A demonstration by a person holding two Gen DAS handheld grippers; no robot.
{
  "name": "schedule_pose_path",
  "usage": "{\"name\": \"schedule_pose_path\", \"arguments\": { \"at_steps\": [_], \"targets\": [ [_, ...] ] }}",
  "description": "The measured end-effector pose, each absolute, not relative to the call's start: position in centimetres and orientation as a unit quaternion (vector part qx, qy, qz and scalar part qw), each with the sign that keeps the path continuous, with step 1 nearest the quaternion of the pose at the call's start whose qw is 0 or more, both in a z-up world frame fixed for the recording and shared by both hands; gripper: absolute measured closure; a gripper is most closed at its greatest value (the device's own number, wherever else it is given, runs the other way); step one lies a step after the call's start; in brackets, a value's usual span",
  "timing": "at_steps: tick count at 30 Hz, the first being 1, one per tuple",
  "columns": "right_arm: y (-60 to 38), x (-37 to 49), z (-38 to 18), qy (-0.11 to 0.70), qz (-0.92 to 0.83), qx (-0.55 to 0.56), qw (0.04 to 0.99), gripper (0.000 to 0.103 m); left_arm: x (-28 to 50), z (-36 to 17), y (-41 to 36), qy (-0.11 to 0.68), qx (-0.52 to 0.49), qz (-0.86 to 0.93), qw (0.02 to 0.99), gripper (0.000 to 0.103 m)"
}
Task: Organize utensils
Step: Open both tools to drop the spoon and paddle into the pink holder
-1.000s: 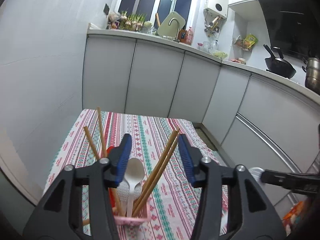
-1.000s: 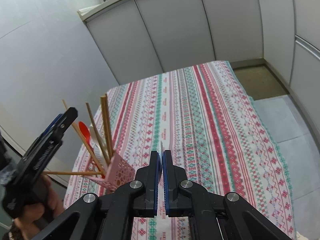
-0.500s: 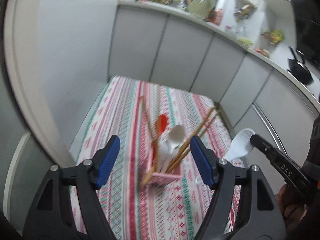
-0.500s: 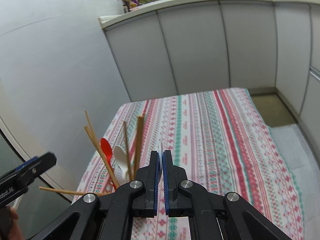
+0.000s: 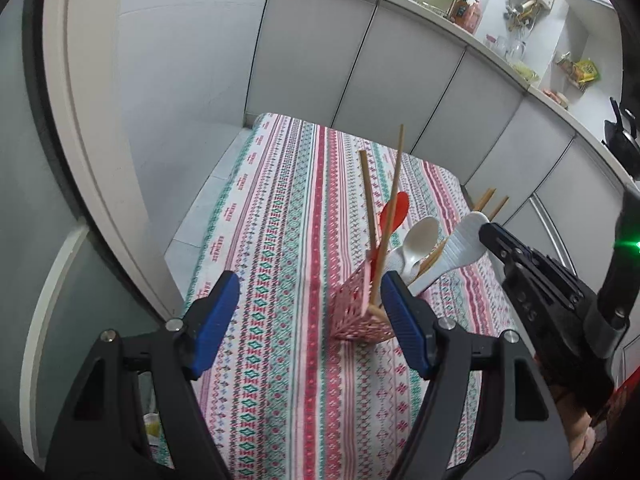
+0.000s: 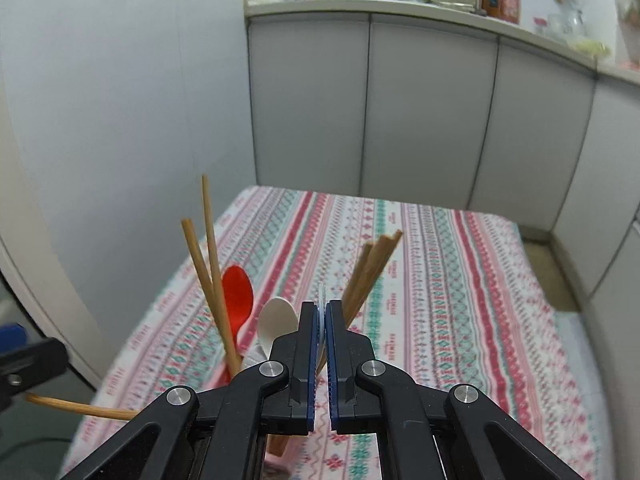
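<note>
A pink perforated utensil holder (image 5: 356,312) stands on the striped tablecloth (image 5: 288,216). It holds wooden chopsticks (image 5: 390,216), a red spoon (image 5: 394,214) and a white spoon (image 5: 418,238). My left gripper (image 5: 308,316) is open and empty, its right finger just beside the holder. My right gripper (image 5: 486,230) is shut on a white ceramic spoon (image 5: 460,248), whose bowl hangs over the holder. In the right wrist view the gripper (image 6: 322,312) grips the spoon edge-on (image 6: 321,300), above the chopsticks (image 6: 208,256), red spoon (image 6: 238,296) and white spoon (image 6: 278,320).
The table is bounded by a white wall (image 5: 180,80) on the left and grey cabinet fronts (image 5: 400,72) at the back and right. A countertop (image 5: 460,20) above holds a sink tap, bottles and plants. A loose chopstick (image 6: 80,408) sticks out sideways low in the holder.
My left gripper has pulled back and left, so the holder now sits by its right finger. My right gripper has carried the white ceramic spoon closer, over the holder.
</note>
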State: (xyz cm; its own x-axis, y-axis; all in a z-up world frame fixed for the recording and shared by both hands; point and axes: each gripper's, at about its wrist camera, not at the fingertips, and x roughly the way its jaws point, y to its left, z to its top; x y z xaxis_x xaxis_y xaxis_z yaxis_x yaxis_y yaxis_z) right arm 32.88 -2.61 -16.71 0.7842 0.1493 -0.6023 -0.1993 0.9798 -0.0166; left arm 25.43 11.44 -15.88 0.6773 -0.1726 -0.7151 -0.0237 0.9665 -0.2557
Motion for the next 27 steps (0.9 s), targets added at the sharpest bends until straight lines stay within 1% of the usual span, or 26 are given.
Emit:
{"name": "schedule_pose_path", "arguments": {
  "at_steps": [6, 8, 9, 10, 14, 16, 20, 23, 25, 27],
  "targets": [
    [-2.1, 33.7, -17.9, 0.336, 0.116, -0.027, 0.934, 0.098, 25.4, -16.4, 12.2, 0.412, -0.118, -0.041, 0.903, 0.029],
    [-2.4, 33.8, -17.9, 0.343, 0.124, -0.015, 0.931, 0.083, 25.5, -16.3, 12.3, 0.415, -0.117, -0.042, 0.901, 0.029],
    [-2.6, 33.6, -17.7, 0.341, 0.125, -0.008, 0.932, 0.072, 25.4, -16.3, 12.3, 0.416, -0.117, -0.044, 0.901, 0.029],
    [-2.9, 33.3, -17.3, 0.337, 0.127, -0.003, 0.933, 0.069, 25.4, -16.3, 12.3, 0.417, -0.117, -0.045, 0.9, 0.029],
    [-4.2, 32.1, -15.8, 0.33, 0.125, 0.007, 0.935, 0.069, 25.1, -16.0, 11.9, 0.419, -0.11, -0.05, 0.9, 0.027],
    [-5.5, 31.3, -15.2, 0.333, 0.119, 0.016, 0.935, 0.066, 24.9, -15.9, 11.7, 0.42, -0.105, -0.049, 0.9, 0.025],
    [-8.1, 30.0, -14.3, 0.347, 0.106, 0.036, 0.931, 0.063, 24.1, -15.5, 11.1, 0.42, -0.097, -0.048, 0.901, 0.023],
    [-9.6, 28.3, -13.4, 0.348, 0.096, 0.041, 0.932, 0.054, 23.3, -15.0, 10.4, 0.421, -0.091, -0.047, 0.901, 0.021],
    [-10.5, 27.0, -12.8, 0.345, 0.091, 0.04, 0.933, 0.043, 22.7, -14.6, 9.8, 0.424, -0.084, -0.048, 0.9, 0.019],
    [-11.4, 25.6, -12.1, 0.344, 0.085, 0.038, 0.934, 0.036, 22.0, -14.1, 9.3, 0.425, -0.08, -0.049, 0.901, 0.018]
  ]
}}
